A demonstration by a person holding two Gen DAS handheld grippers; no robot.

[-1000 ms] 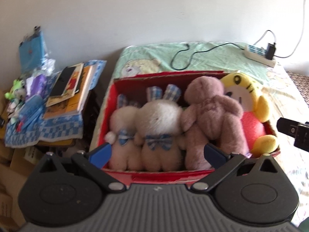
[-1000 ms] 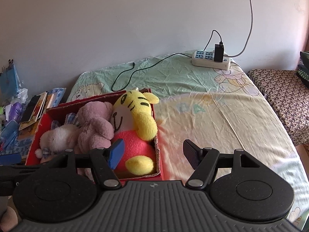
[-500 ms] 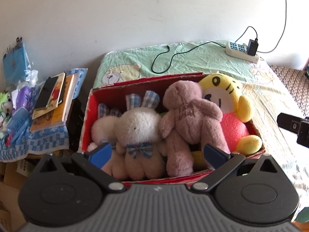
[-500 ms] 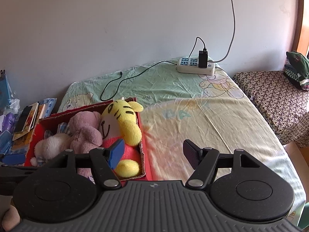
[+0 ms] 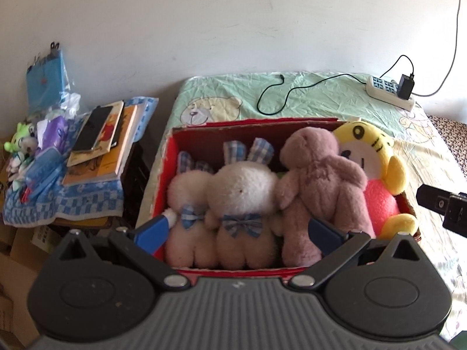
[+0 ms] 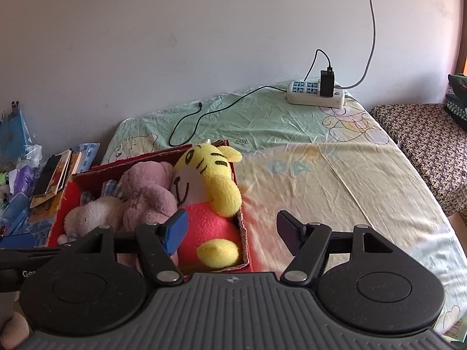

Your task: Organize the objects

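Jaws parted on both grippers, red box packed with plush toys

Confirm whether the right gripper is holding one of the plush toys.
No. The right gripper is open and empty, its fingers over the bedsheet beside the red box.

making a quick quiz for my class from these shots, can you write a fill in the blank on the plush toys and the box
1. The plush toys sit inside a ____ cardboard box on the bed.
2. The yellow tiger plush wears a ____ body.
3. The white rabbit plush has a blue checked ____ at its neck.
4. Both the left gripper and the right gripper are ____ and hold nothing.

Missing words: red; pink; bow; open
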